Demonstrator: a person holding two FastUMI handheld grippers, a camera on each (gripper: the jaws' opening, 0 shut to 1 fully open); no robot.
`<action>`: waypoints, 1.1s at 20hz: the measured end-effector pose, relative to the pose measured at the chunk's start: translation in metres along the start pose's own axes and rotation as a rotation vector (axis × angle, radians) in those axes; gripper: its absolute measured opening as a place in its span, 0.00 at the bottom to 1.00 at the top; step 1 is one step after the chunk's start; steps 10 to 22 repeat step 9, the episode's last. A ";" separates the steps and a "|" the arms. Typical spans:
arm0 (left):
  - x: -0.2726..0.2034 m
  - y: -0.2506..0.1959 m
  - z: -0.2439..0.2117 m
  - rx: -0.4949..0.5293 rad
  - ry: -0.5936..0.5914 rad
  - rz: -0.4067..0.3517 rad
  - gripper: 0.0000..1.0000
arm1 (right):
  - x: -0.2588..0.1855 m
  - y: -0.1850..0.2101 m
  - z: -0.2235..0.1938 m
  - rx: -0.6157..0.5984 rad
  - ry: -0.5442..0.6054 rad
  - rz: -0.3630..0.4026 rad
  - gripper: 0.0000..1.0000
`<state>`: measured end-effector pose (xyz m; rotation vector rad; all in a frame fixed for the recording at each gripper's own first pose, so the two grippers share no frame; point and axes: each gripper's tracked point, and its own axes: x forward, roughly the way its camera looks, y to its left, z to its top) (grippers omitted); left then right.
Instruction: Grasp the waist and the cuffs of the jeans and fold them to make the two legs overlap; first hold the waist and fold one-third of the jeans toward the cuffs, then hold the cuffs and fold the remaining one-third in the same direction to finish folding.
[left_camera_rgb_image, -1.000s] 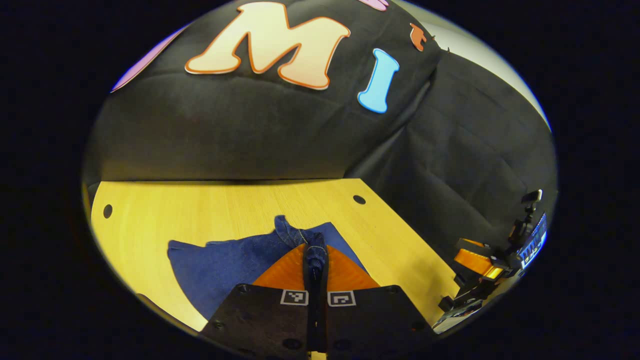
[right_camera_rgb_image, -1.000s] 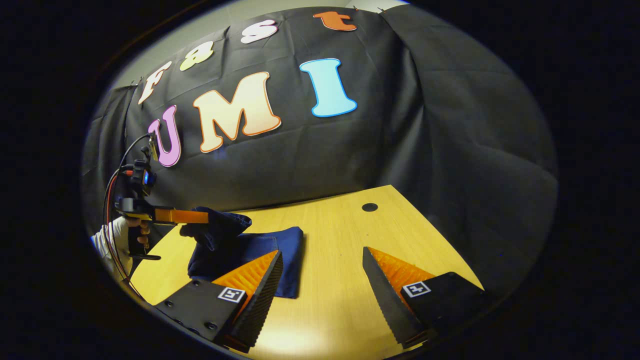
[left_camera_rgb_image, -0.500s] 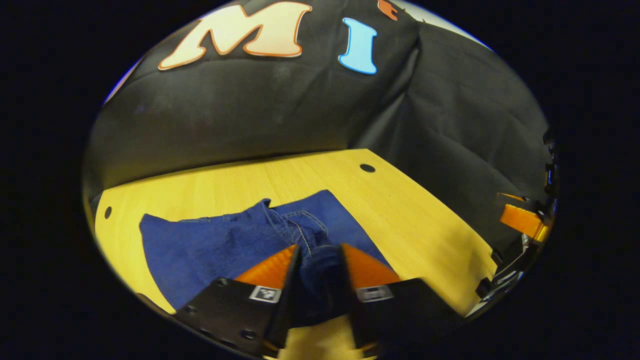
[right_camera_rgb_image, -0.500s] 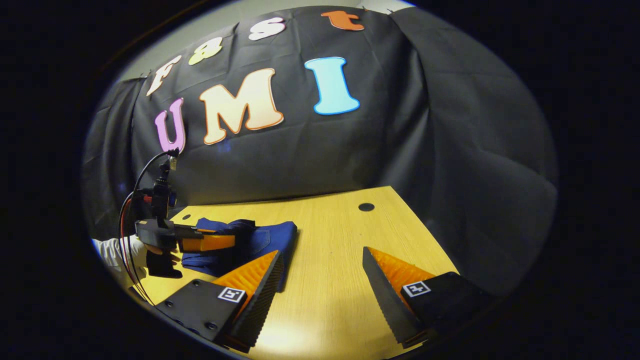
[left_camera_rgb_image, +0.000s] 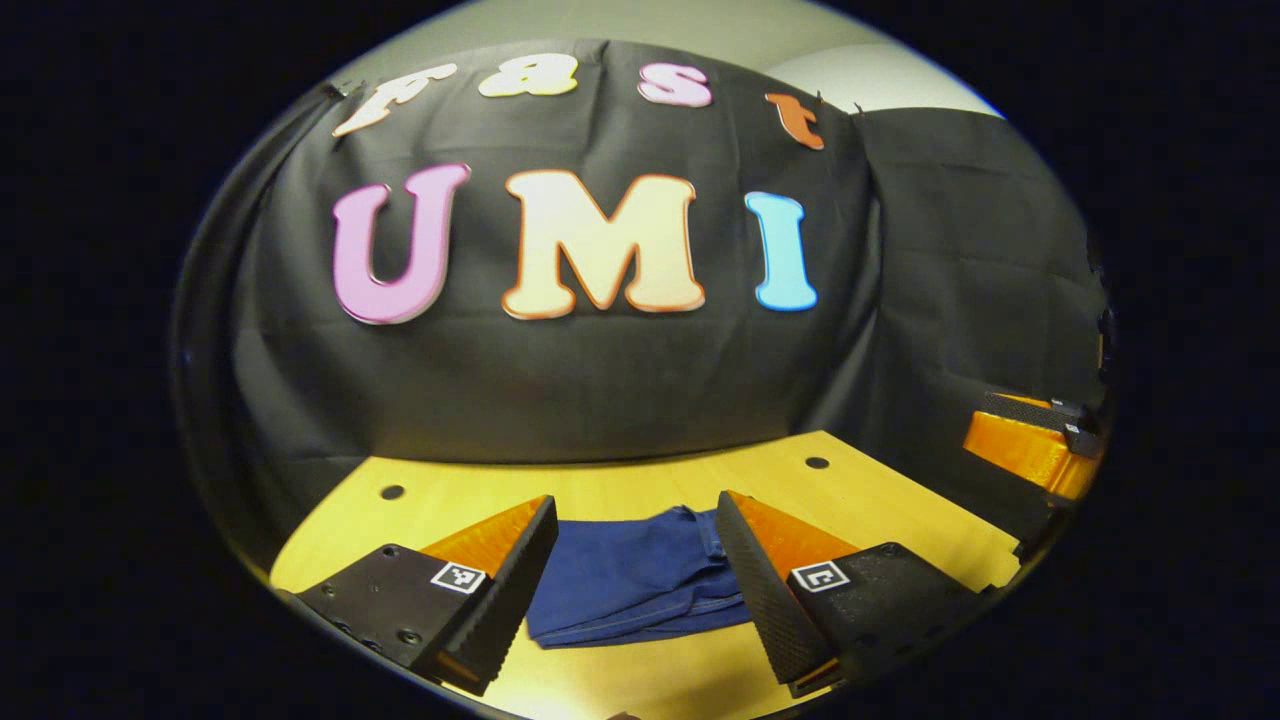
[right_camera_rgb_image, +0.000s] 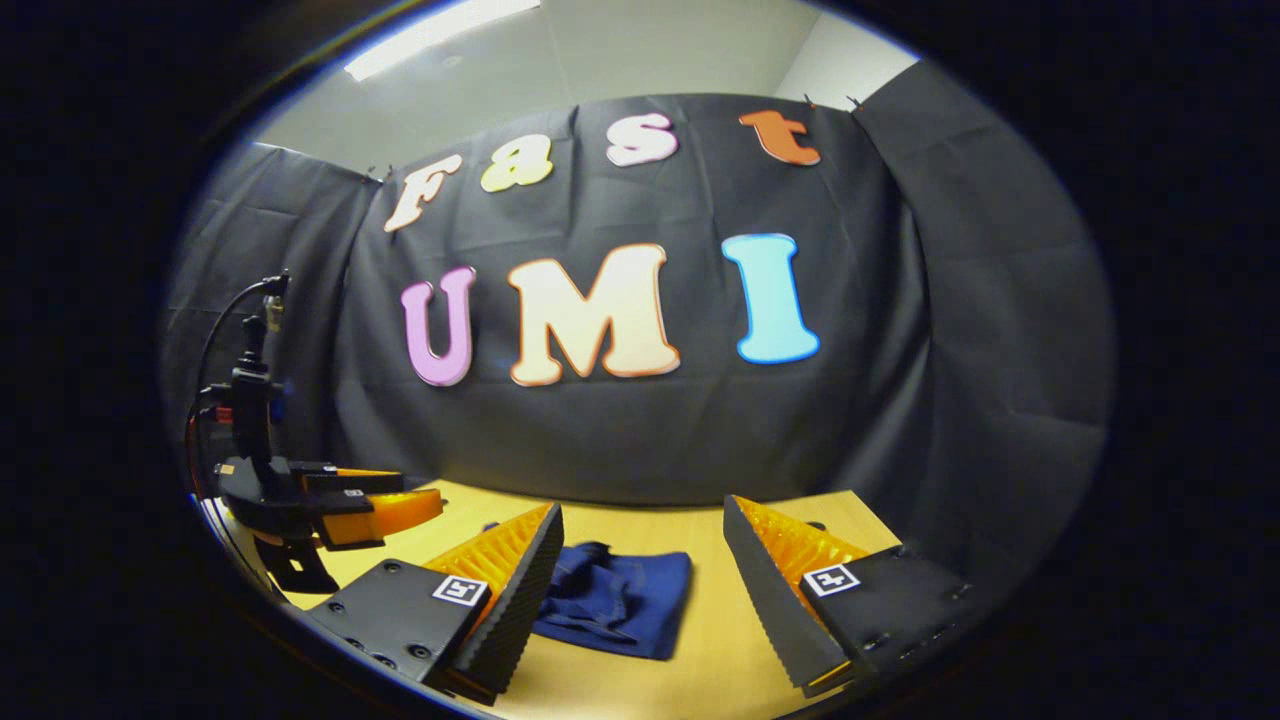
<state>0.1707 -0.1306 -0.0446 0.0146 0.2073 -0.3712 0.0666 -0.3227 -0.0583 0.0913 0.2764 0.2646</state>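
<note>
While both my tongs hang spread wide and empty, left tongs (left_camera_rgb_image: 635, 590) and right tongs (right_camera_rgb_image: 640, 590), one pair of jeans (left_camera_rgb_image: 630, 580) lies folded in a bundle on the counter (left_camera_rgb_image: 880, 510), clear of all four fingers.

The left gripper's (left_camera_rgb_image: 635, 585) fingers (left_camera_rgb_image: 515, 575) perhaps hide the jeans' (left_camera_rgb_image: 630, 575) side edges.

Both hand-held grippers, left (left_camera_rgb_image: 636, 580) and right (right_camera_rgb_image: 640, 590), spread wide.
</note>
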 end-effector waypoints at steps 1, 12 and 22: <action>-0.017 0.011 0.007 0.001 -0.016 0.018 0.94 | -0.005 0.016 0.008 0.005 -0.028 0.012 0.98; -0.114 0.073 0.044 -0.004 -0.142 0.122 0.94 | -0.053 0.090 0.040 0.003 -0.105 0.021 0.98; -0.114 0.073 0.044 -0.004 -0.142 0.122 0.94 | -0.053 0.090 0.040 0.003 -0.105 0.021 0.98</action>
